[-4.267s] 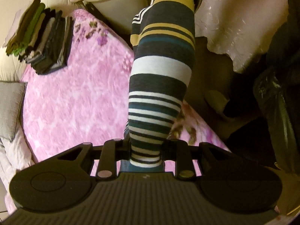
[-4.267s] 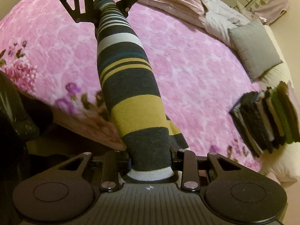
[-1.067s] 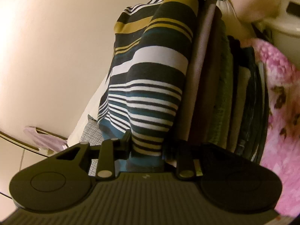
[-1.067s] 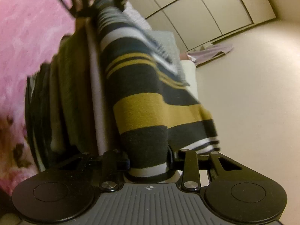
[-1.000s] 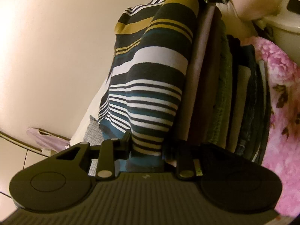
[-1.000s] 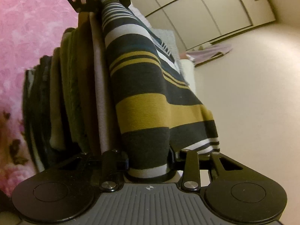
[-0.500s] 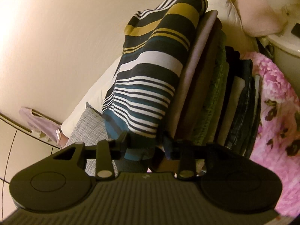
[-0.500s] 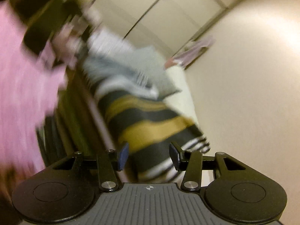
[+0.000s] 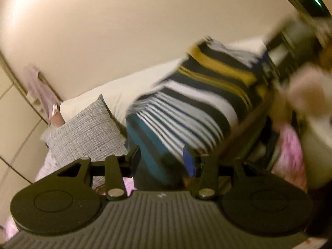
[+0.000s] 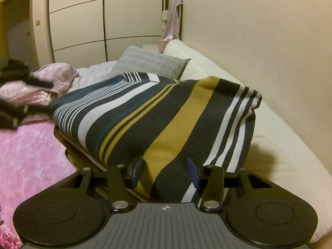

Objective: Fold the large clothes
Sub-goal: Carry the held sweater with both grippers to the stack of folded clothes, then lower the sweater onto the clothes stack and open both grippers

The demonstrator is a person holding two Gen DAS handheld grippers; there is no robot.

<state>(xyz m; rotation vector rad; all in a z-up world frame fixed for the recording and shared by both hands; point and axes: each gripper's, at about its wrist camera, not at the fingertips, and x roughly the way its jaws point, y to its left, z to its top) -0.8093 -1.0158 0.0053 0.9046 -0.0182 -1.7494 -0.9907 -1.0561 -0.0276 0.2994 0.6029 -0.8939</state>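
The folded striped garment [image 10: 157,116] lies flat on top of the stack of folded clothes [image 10: 70,145], which sits on the pink bedspread [image 10: 27,159] against the cream headboard cushion [image 10: 276,137]. A grey pillow [image 10: 149,64] rests just behind the stack. The right tool [image 10: 165,173] has its fingers spread, the garment's near edge between them but untouched by the pads. The left tool [image 9: 160,159], seen through motion blur at the stack's opposite end, has just been opening; its fingers stand apart, with the garment's teal end between them, unpinched.
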